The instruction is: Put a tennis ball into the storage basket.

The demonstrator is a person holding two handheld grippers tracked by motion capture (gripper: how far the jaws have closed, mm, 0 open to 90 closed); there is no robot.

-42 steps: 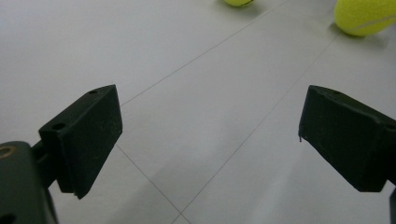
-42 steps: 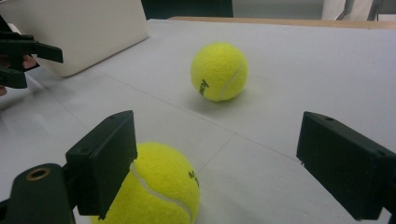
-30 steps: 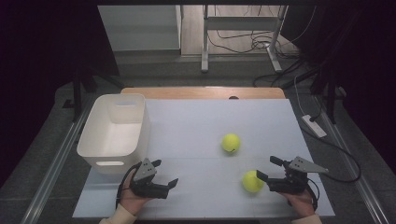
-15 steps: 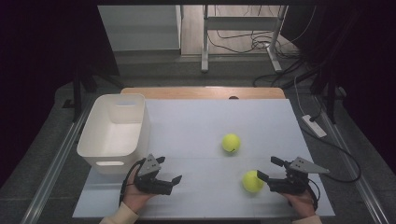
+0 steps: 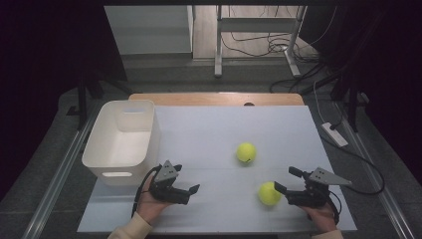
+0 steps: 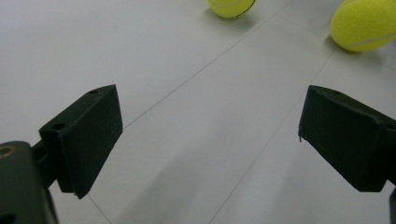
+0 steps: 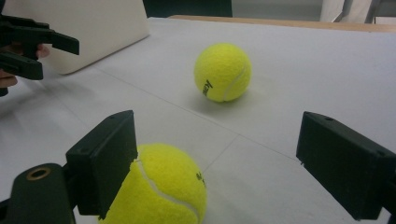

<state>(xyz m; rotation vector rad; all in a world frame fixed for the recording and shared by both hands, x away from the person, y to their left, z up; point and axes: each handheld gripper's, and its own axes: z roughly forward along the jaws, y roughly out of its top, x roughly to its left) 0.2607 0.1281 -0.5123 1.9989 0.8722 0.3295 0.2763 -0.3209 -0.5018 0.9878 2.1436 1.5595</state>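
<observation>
Two yellow tennis balls lie on the white table. The near ball (image 5: 269,193) (image 7: 163,186) rests just ahead of my right gripper (image 5: 286,180) (image 7: 215,154), close against the jaw on the left of the right gripper view; I cannot tell if they touch. The far ball (image 5: 246,152) (image 7: 223,72) sits farther up the table. That gripper is open and holds nothing. My left gripper (image 5: 186,178) (image 6: 210,116) is open over bare table at the front left, pointing toward both balls (image 6: 366,25) (image 6: 231,5).
A white plastic bin (image 5: 104,164) (image 7: 84,28) stands at the table's left, just beyond the left hand. A wooden strip (image 5: 219,98) edges the far side. Cables and a power strip (image 5: 334,134) lie on the floor to the right.
My left gripper has shifted a little to the right, toward the table's middle. The right gripper and both balls have stayed where they were.
</observation>
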